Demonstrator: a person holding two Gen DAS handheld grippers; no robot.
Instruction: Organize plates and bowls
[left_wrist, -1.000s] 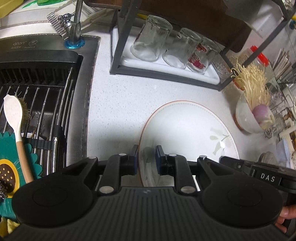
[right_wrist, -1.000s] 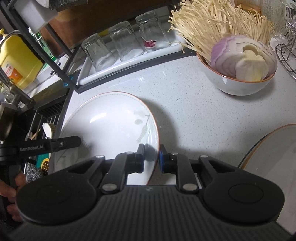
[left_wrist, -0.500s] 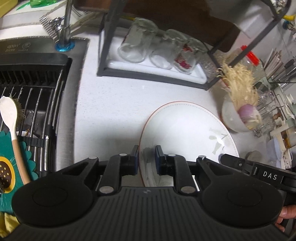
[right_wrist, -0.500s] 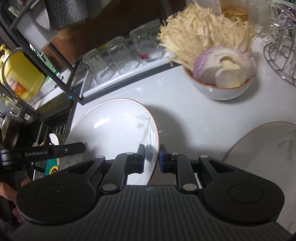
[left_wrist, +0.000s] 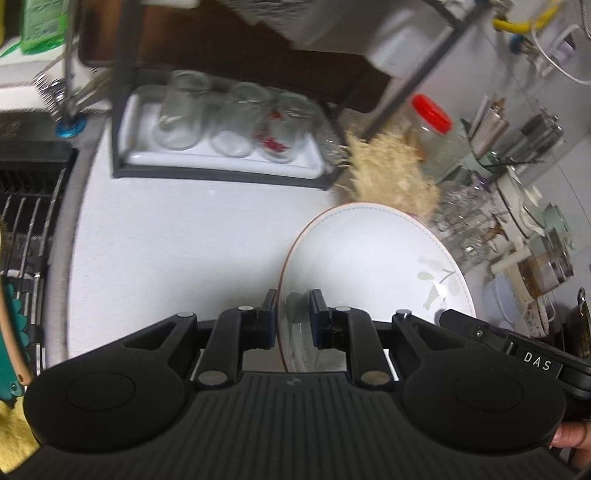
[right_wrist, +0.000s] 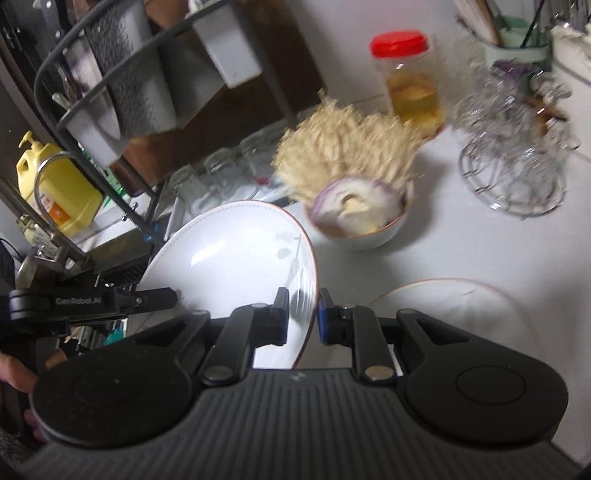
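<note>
Together, the left gripper (left_wrist: 293, 317) and right gripper (right_wrist: 303, 314) are gripping the plate (left_wrist: 369, 254). Each pair of nearly closed jaws is pinching an opposite rim between its pads.

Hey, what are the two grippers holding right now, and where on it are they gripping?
Both hold one white plate by its rim: the left gripper pinches the left edge, and the right gripper pinches the opposite edge.

A plate (right_wrist: 236, 258) sits between two grippers at the picture's centre; a bowl (right_wrist: 364, 236) at one o'clock behind it, a second plate (right_wrist: 454, 310) at three o'clock on the counter (right_wrist: 480, 251).
</note>
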